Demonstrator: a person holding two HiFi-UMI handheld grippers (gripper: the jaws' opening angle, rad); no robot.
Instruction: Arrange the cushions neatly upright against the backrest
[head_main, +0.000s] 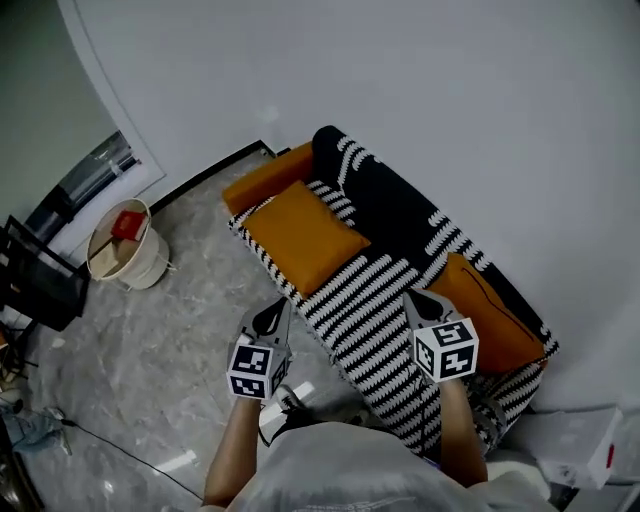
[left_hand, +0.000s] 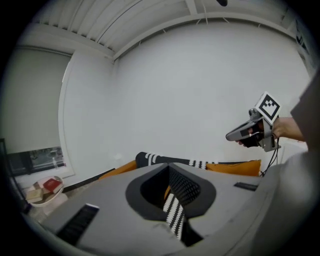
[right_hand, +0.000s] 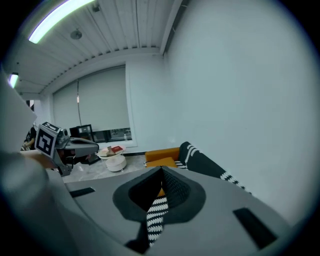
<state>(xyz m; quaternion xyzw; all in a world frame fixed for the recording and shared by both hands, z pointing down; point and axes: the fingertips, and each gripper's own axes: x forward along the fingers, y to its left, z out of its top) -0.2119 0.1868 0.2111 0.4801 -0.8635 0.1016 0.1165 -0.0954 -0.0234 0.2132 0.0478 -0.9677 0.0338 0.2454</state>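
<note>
A black-and-white striped sofa (head_main: 372, 300) stands against the white wall. One orange cushion (head_main: 302, 236) lies flat on the left part of its seat, next to an orange armrest (head_main: 263, 177). A second orange cushion (head_main: 492, 314) leans at the sofa's right end against the dark backrest (head_main: 395, 210). My left gripper (head_main: 272, 318) hovers shut and empty over the floor at the seat's front edge. My right gripper (head_main: 421, 301) hangs shut and empty above the seat, just left of the right cushion. In the gripper views the left gripper (left_hand: 169, 168) and the right gripper (right_hand: 161, 171) have their jaws together.
A white bin (head_main: 128, 246) holding a red item stands on the marble floor left of the sofa. Dark furniture (head_main: 36, 276) sits at the far left. A white box (head_main: 580, 446) lies beyond the sofa's right end. A cable runs over the floor at the lower left.
</note>
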